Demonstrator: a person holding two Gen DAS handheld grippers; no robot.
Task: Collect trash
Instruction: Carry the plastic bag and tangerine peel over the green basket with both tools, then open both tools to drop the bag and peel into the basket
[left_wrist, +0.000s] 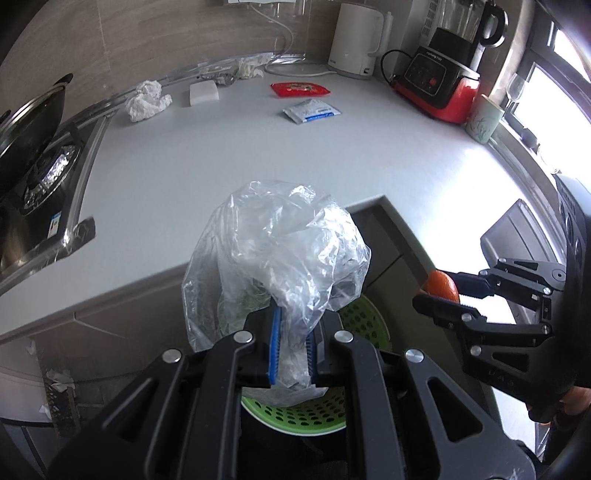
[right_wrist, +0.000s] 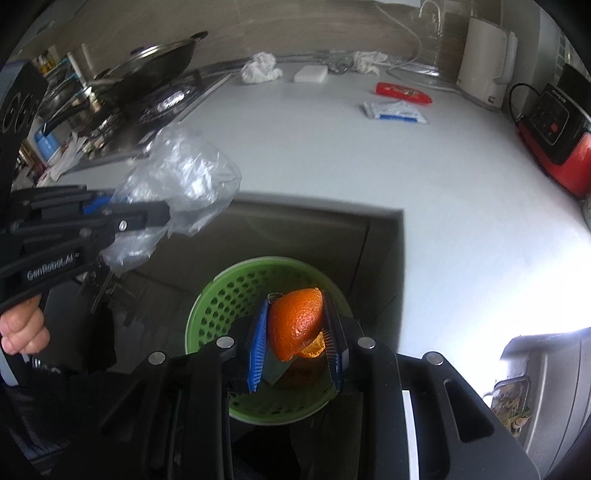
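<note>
My left gripper (left_wrist: 293, 325) is shut on a crumpled clear plastic bag (left_wrist: 280, 251) and holds it over a green perforated bin (left_wrist: 364, 321) below the counter edge. My right gripper (right_wrist: 297, 306) is shut on an orange peel (right_wrist: 295, 321) above the same green bin (right_wrist: 221, 299). The right gripper (left_wrist: 441, 291) with the peel (left_wrist: 441, 286) shows at the right in the left wrist view. The left gripper (right_wrist: 162, 218) with the bag (right_wrist: 184, 173) shows at the left in the right wrist view.
On the grey counter (left_wrist: 221, 155) lie a red packet (left_wrist: 300, 89), a blue-white packet (left_wrist: 312, 110), a crumpled tissue (left_wrist: 146, 100) and a white block (left_wrist: 203, 93). A kettle (left_wrist: 356, 40) and blender (left_wrist: 448, 70) stand at the back. A stove with a pan (left_wrist: 33, 122) is left.
</note>
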